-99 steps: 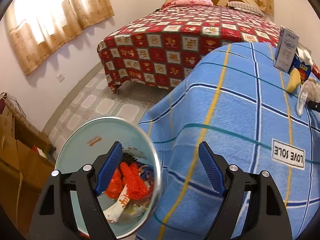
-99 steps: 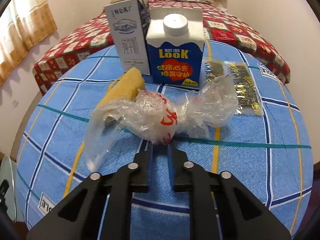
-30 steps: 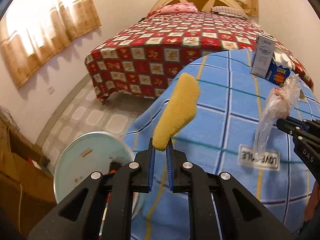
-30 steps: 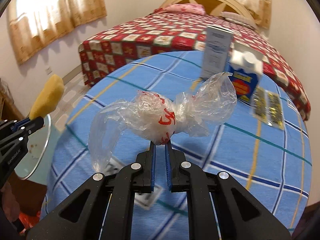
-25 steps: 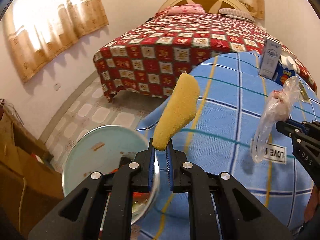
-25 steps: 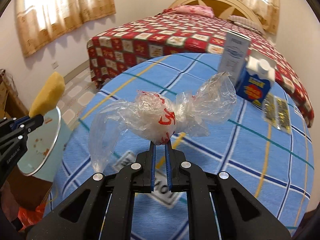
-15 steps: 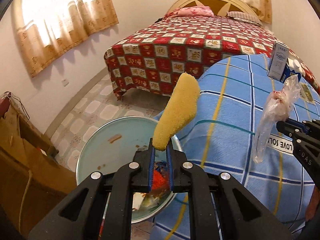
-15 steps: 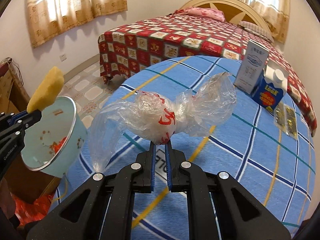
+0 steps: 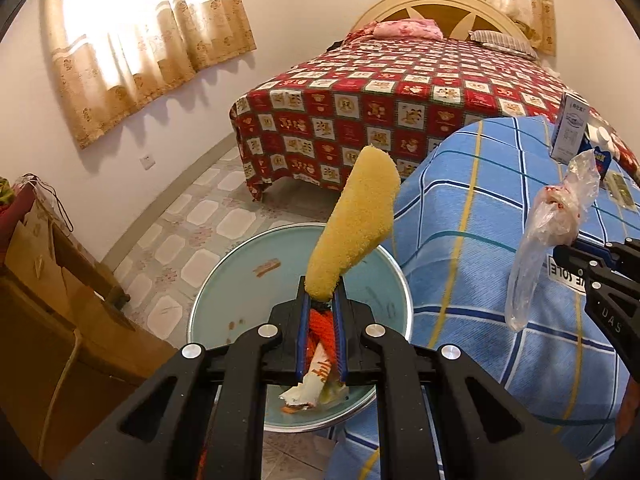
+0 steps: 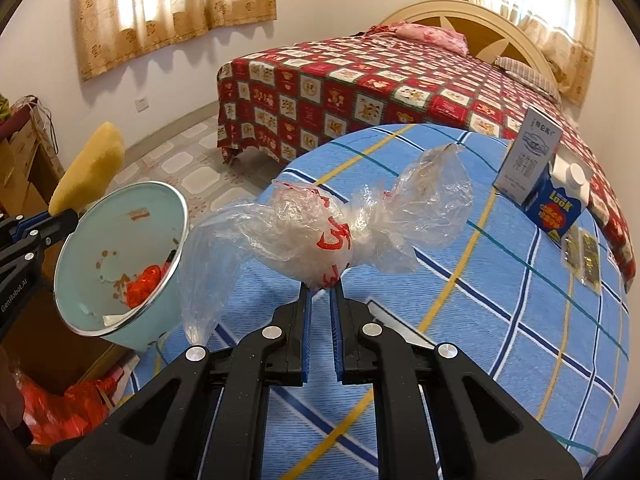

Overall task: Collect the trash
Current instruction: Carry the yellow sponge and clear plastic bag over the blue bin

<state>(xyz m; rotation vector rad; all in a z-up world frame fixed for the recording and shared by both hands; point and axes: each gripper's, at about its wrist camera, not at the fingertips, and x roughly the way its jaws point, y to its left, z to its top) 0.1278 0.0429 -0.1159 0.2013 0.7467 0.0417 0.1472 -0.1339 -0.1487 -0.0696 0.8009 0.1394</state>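
My left gripper (image 9: 321,300) is shut on the lower end of a long yellow sponge piece (image 9: 356,220), which stands up above the pale green trash bin (image 9: 224,280). Orange and white trash lies in the bin's bottom. My right gripper (image 10: 320,292) is shut on a crumpled clear plastic bag (image 10: 320,236) with red print, held over the blue checked tablecloth (image 10: 500,300) near its left edge. In the right wrist view the bin (image 10: 100,280) stands left of the table and the sponge piece (image 10: 90,168) shows above its far rim. The bag (image 9: 552,224) hangs at the right of the left wrist view.
A white carton (image 10: 528,156), a blue milk carton (image 10: 560,204) and dark packets (image 10: 582,256) rest on the table's far right. A bed with a red checked cover (image 9: 400,104) lies beyond. Cardboard boxes (image 9: 40,280) stand left of the bin, red bags (image 10: 60,408) on the floor.
Both grippers have swung left with their loads. The sponge piece, earlier over the table's edge, is now over the bin. The bag has come closer to the table's left edge.
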